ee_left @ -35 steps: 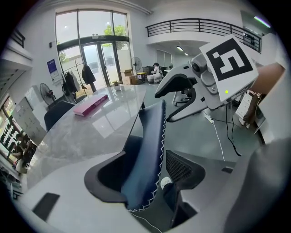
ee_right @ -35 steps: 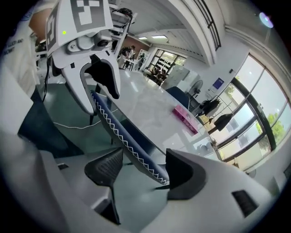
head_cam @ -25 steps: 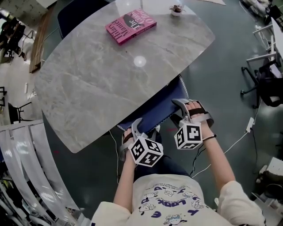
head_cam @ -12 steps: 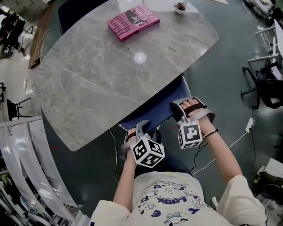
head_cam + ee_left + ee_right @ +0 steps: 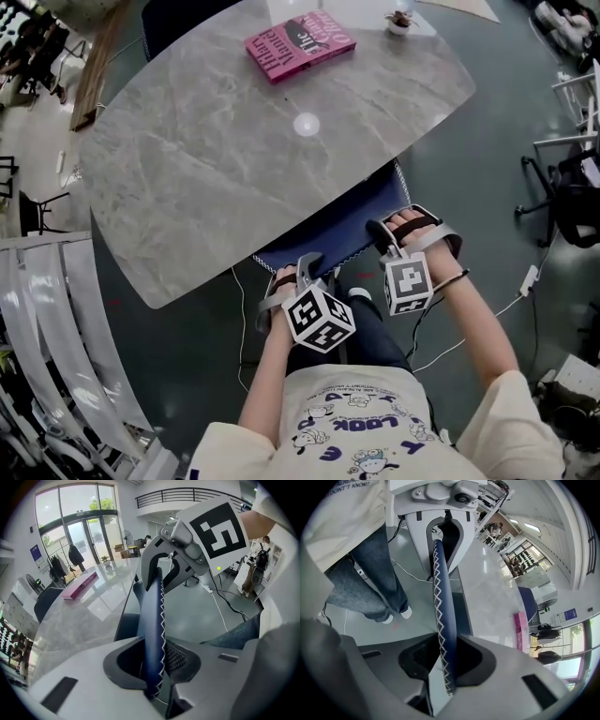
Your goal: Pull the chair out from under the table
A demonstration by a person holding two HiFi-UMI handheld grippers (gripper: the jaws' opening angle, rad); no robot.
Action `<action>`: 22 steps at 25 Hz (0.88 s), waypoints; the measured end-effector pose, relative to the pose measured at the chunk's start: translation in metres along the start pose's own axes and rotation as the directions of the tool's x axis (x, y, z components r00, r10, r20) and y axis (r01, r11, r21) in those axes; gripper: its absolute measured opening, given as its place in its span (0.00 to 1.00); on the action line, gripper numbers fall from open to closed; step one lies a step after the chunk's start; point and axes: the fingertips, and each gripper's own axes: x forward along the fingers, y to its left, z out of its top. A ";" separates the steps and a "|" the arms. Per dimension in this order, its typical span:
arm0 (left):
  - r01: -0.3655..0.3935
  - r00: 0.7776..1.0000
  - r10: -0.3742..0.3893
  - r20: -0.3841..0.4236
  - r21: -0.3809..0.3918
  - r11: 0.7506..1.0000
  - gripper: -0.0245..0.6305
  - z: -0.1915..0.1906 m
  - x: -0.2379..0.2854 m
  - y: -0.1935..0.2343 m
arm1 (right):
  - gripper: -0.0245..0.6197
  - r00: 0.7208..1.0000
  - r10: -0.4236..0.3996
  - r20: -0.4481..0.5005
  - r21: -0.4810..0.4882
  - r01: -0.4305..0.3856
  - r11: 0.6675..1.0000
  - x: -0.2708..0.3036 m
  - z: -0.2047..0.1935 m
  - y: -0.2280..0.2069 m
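The chair's blue backrest (image 5: 333,225), edged with white zigzag stitching, sticks out from under the grey marble table (image 5: 206,169). My left gripper (image 5: 295,270) sits on the backrest's top edge near its left end. Its jaws are closing, and both pads meet the padded edge (image 5: 152,620). My right gripper (image 5: 389,232) straddles the same edge (image 5: 443,597) near the right end. Its jaws are closing too, with a sliver of floor still showing beside one pad. Each gripper view shows the other gripper farther along the backrest.
A pink book (image 5: 300,44) and a small pot (image 5: 401,21) lie on the table's far side. Another dark chair (image 5: 178,19) stands beyond the table. An office chair (image 5: 562,178) is at the right, a cable (image 5: 506,300) runs over the floor, and white rails (image 5: 47,328) are at the left.
Both grippers' jaws have narrowed around the backrest's top edge. The right gripper has rolled a little. Neither hand has shifted along the chair.
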 end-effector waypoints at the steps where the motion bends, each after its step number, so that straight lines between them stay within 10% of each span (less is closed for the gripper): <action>1: -0.008 1.000 0.008 -0.003 -0.001 1.000 0.18 -0.001 0.000 0.000 | 0.19 1.000 0.003 0.002 0.000 -0.003 1.000 0.000 0.001 0.000; 22: -0.069 0.997 0.069 -0.032 -0.002 0.998 0.18 -0.022 -0.021 -0.070 | 0.17 0.992 0.079 0.098 -0.027 -0.077 0.997 -0.037 0.014 0.075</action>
